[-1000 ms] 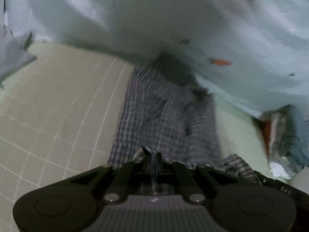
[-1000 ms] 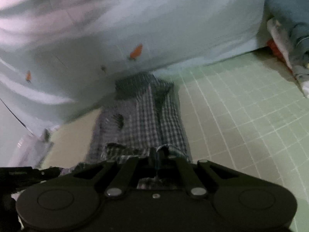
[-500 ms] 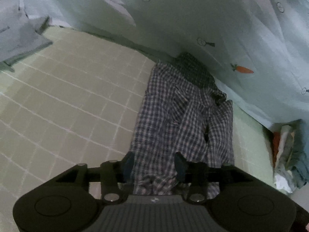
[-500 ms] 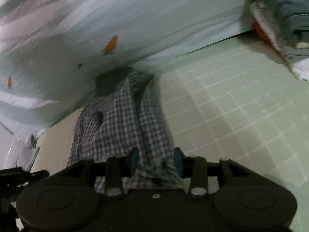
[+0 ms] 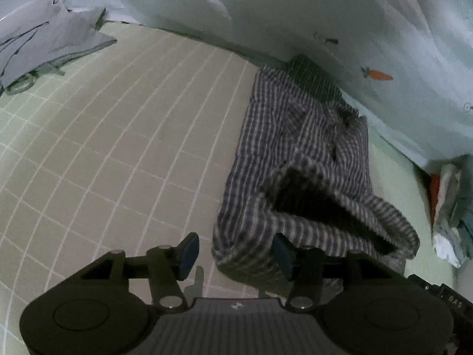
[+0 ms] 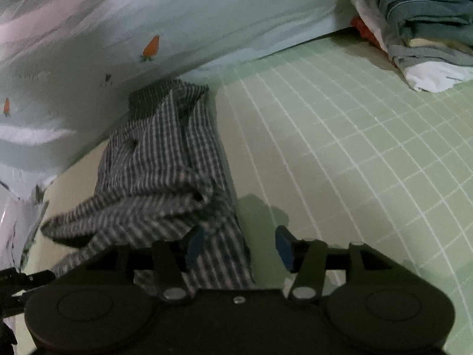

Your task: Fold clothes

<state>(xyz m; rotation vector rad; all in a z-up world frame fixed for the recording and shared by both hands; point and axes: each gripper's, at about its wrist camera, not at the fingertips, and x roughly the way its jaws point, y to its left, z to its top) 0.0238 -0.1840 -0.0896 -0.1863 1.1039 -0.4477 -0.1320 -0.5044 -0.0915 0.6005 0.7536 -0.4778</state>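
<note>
While both sets of jaws are opening, the checked garment (image 5: 298,159) lies ahead on the green gridded mat (image 5: 124,136), its near hem between the unclenched left gripper (image 5: 235,251) and right gripper (image 6: 239,245). Neither appears to pinch cloth, though blur obscures contact. Good practice: withdraw clear of the raised fold, then smooth it flat.

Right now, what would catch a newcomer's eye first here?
The dark checked shirt, folded into a long strip on the green grid mat, its near end puffed up. Both the left gripper and right gripper are opening, gripping nothing. Behind it hangs a pale carrot-print sheet.
</note>
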